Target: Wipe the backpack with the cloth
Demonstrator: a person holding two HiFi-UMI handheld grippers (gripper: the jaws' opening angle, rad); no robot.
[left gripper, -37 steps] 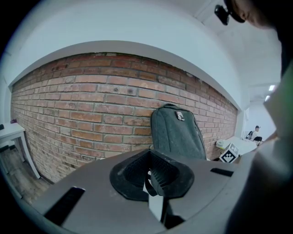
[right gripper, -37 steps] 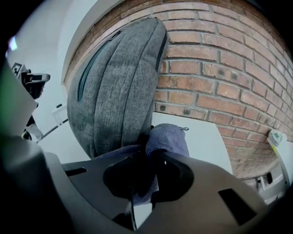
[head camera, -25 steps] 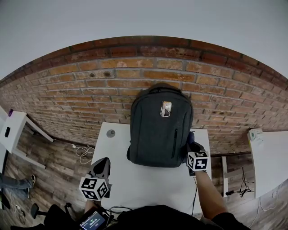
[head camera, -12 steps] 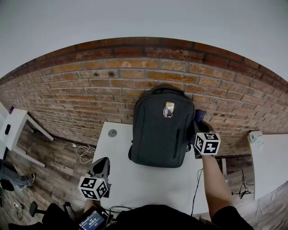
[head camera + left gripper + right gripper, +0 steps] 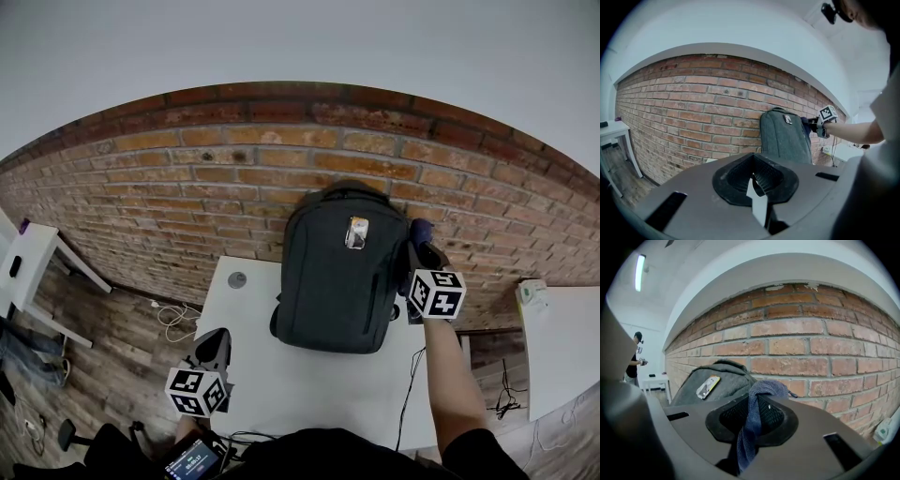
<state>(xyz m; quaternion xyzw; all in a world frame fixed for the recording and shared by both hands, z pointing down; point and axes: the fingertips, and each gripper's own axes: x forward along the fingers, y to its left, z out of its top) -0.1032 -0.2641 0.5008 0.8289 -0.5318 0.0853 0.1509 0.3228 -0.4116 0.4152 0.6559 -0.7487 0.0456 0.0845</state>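
White rectangular tabletop (image 5: 309,384) runs from the person's body to a red brick wall (image 5: 187,187), with dark wood plank floor (image 5: 112,347) on its left. Nearest, the left gripper (image 5: 213,339) hovers over the front left corner of the tabletop, well apart from everything else; its jaws meet at the tips with nothing between them, only a pale sliver of tabletop showing behind. Farther along the left edge a small round grey disc (image 5: 236,279) lies flat on the tabletop. Beyond it, at the back of the tabletop, the dark grey fabric backpack (image 5: 337,281) stands upright with its back against the brick wall, a small shiny rectangular patch (image 5: 356,232) high on its front. The right gripper (image 5: 419,236) is raised on an outstretched arm at the upper right side of the backpack, its jaws clamped on the blue-grey terry cloth (image 5: 752,427), which bulges over the jaw tips and hangs down between them. That cloth sits just beside the shoulder of the backpack, close to the wall; whether it touches the fabric cannot be told.
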